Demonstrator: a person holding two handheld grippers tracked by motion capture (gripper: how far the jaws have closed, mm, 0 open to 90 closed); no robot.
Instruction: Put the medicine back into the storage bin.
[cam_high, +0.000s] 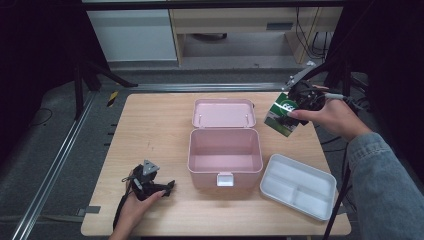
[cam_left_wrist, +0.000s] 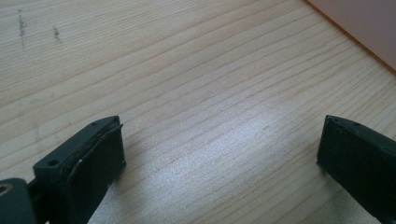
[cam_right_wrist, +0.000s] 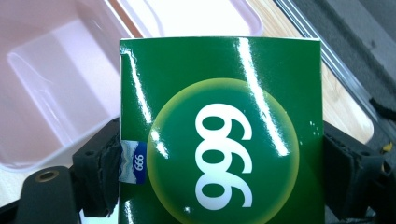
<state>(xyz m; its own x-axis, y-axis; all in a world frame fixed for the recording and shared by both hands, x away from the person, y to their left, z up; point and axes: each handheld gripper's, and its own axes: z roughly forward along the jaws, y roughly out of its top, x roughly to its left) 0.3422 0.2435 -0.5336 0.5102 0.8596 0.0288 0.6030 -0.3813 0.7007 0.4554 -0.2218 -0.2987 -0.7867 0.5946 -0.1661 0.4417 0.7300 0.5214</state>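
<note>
A green box (cam_high: 281, 116) printed with a yellow-green circle and white "999" hangs above the table's right side, to the right of the pink bin. My right gripper (cam_high: 294, 106) is shut on it, its black pads pressing both sides of the green box (cam_right_wrist: 219, 135). The pink storage bin (cam_high: 225, 150) stands open in the middle, its inside bare, with its lid (cam_high: 223, 113) tipped back behind it. My left gripper (cam_high: 167, 188) rests low on the wood near the front left, jaws wide apart with bare tabletop (cam_left_wrist: 210, 121) between them.
A white divided tray (cam_high: 297, 186) lies at the front right, just right of the bin. The table's far edge drops to a grey floor with metal rails. Bare wood lies to the left of the bin.
</note>
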